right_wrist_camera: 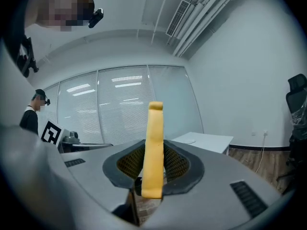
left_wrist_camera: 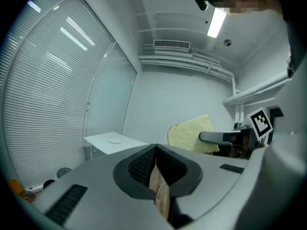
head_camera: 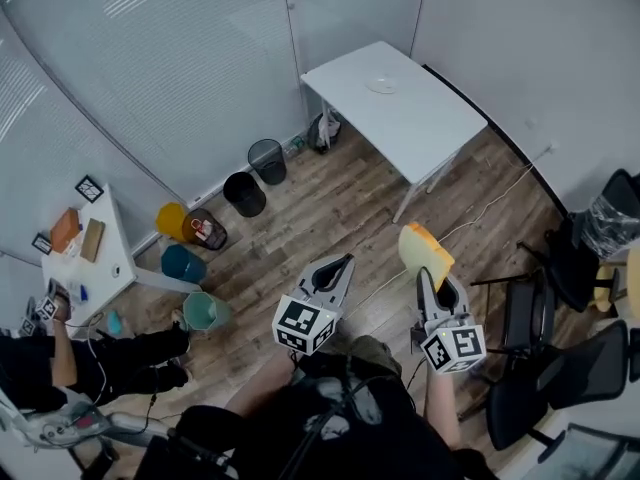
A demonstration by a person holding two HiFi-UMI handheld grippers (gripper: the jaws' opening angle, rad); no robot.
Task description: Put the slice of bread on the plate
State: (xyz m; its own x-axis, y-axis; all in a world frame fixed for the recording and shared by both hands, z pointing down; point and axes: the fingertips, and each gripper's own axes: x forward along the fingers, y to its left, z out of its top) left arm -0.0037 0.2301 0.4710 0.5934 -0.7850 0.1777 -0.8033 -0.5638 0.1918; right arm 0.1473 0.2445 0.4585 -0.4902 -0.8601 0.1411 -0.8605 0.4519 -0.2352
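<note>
A yellow slice of bread [head_camera: 424, 252] stands on edge in my right gripper [head_camera: 425, 276], whose jaws are shut on its lower part; in the right gripper view the bread [right_wrist_camera: 154, 147] shows edge-on between the pads. My left gripper [head_camera: 345, 263] is shut with nothing in it and is held level beside the right one. From the left gripper view the bread [left_wrist_camera: 191, 133] is seen flat-on to the right of the left gripper [left_wrist_camera: 154, 150]. A small clear plate [head_camera: 381, 84] lies on the white table [head_camera: 420, 128] across the room, well ahead of both grippers.
Two black bins [head_camera: 256, 175], a yellow one [head_camera: 172, 220] and teal ones [head_camera: 183, 263] stand on the wooden floor along the glass wall. Black office chairs [head_camera: 560, 358] crowd the right. Another person [head_camera: 60, 358] sits at a small white desk [head_camera: 110, 268] on the left.
</note>
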